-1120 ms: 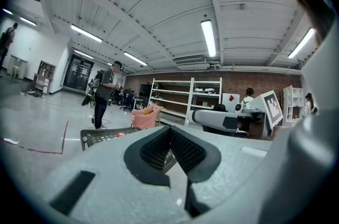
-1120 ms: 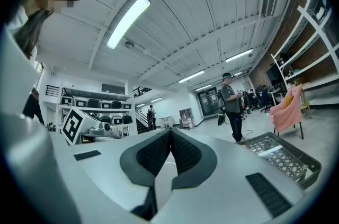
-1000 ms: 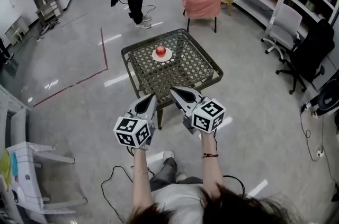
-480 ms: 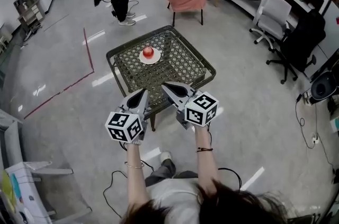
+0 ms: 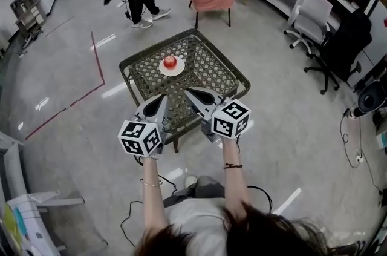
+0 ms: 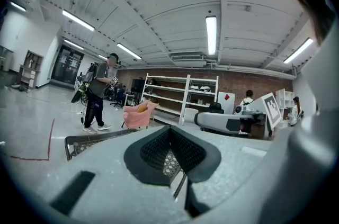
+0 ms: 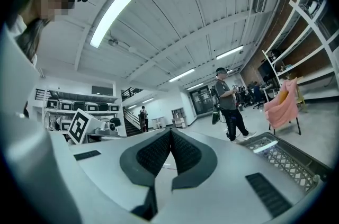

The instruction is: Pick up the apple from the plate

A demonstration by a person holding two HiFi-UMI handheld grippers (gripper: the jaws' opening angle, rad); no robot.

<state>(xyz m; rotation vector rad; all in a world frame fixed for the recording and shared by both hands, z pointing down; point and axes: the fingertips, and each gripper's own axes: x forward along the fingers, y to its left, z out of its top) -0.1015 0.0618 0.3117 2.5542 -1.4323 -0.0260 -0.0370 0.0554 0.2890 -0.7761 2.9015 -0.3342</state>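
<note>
Head view: left gripper (image 5: 161, 98) hovers at the near edge of the lattice table (image 5: 211, 67), jaws pressed together, nothing in them. Beyond it, the red apple (image 5: 170, 60) sits on its white plate (image 5: 163, 69) on the table's far half, well apart from both tools. Right gripper (image 5: 189, 92) is alongside, jaws likewise closed and empty.

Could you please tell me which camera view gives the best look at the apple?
The head view: the red apple sits unobstructed on its white plate on the lattice table. The left and right gripper views catch only the table's edge; the apple shows in neither.
</note>
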